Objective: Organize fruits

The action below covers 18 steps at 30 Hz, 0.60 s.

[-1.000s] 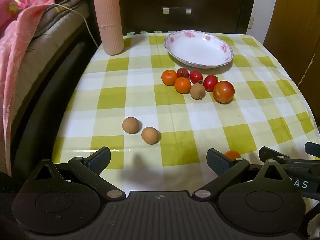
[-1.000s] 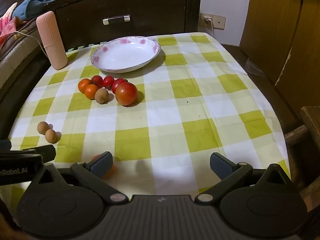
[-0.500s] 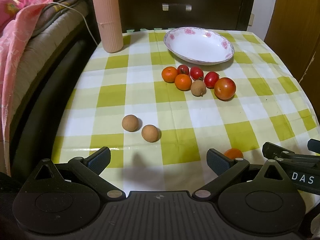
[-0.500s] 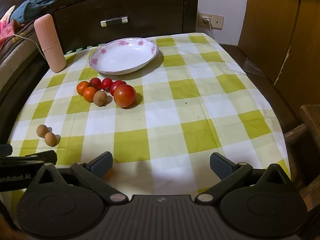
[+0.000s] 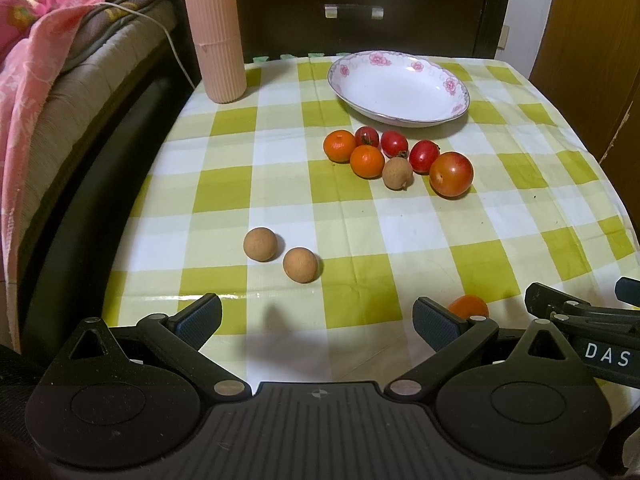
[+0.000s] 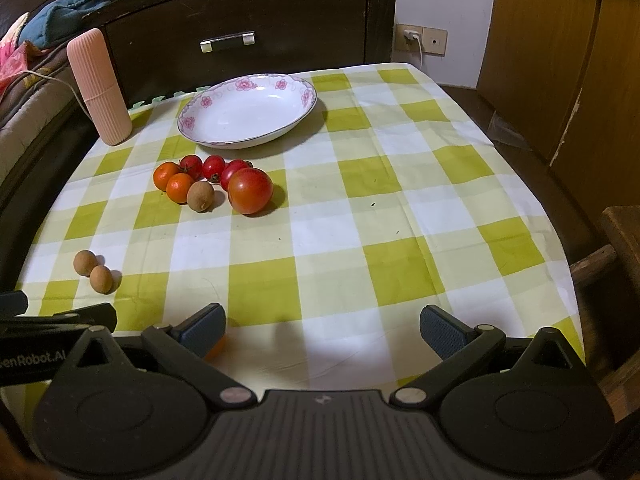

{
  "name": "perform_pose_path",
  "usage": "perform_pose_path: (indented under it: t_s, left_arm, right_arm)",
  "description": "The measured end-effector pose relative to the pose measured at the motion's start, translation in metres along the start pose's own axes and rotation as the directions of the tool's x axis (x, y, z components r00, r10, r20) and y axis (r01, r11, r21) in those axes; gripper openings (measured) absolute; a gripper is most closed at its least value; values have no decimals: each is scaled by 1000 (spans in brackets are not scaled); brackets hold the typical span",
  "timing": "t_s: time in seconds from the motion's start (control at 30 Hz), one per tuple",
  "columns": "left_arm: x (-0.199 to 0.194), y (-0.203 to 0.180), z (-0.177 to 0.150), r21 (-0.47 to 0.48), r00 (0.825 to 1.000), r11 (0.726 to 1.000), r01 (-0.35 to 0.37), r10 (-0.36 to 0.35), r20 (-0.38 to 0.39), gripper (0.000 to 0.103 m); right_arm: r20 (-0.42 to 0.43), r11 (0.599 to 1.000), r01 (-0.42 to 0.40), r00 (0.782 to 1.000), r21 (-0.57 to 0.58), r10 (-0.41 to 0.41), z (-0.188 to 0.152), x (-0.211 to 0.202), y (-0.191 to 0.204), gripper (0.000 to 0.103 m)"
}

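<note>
Both claws hang low over the near edge of a table dressed in a glossy yellow-green and white checked tablecloth (image 5: 352, 216). The left gripper (image 5: 318, 318) has its ribbed dark pads spread wide apart with nothing between them; the right gripper (image 6: 322, 326) is likewise spread wide and holds nothing.

At 12 o'clock in the right wrist view sits a shallow white porcelain plate (image 6: 304, 98) with a scalloped rim and pink flower print. Just in front of it, a tight cluster of fruit: two dimpled mandarins (image 5: 339, 146), three glossy red cherry tomatoes (image 5: 394, 143), a rough tan longan (image 5: 397, 173) and a smooth, round large tomato (image 5: 451, 174), the neighbours touching or almost so. At 10 o'clock from the left claw, two matte brown longans (image 5: 260, 244) lie side by side, well apart from the cluster. A lone orange fruit (image 5: 468, 306) peeks out just behind the left claw's right pad, partly hidden.

A tall ribbed pink cylinder (image 5: 214, 34) with a rounded cap stands upright at 11 o'clock, beside a dark wooden drawer front (image 6: 240, 20) with a metal handle.
</note>
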<state>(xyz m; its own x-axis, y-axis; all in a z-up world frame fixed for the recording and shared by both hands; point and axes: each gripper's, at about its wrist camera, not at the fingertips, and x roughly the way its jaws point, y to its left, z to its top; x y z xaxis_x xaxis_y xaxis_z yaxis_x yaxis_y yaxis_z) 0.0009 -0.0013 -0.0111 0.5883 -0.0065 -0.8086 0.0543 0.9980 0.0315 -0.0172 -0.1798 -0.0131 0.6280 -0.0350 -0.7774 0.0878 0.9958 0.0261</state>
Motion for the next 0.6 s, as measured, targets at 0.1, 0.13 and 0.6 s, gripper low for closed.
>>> perform_pose_path:
  t_s: [0.1, 0.13, 0.6]
  left_arm:
    - [0, 0, 0, -1, 1000, 1000, 0, 0, 0, 102]
    - [0, 0, 1, 0, 1000, 1000, -1, 1, 0, 102]
    - [0, 0, 1, -1, 1000, 1000, -2, 2, -1, 101]
  right_arm:
    - [-1, 1000, 0, 1000, 2, 0, 0, 1, 0, 102]
    - [-1, 1000, -1, 1000, 2, 1, 0, 1, 0, 102]
    - [-4, 1000, -2, 1000, 5, 2, -1, 3, 0, 102]
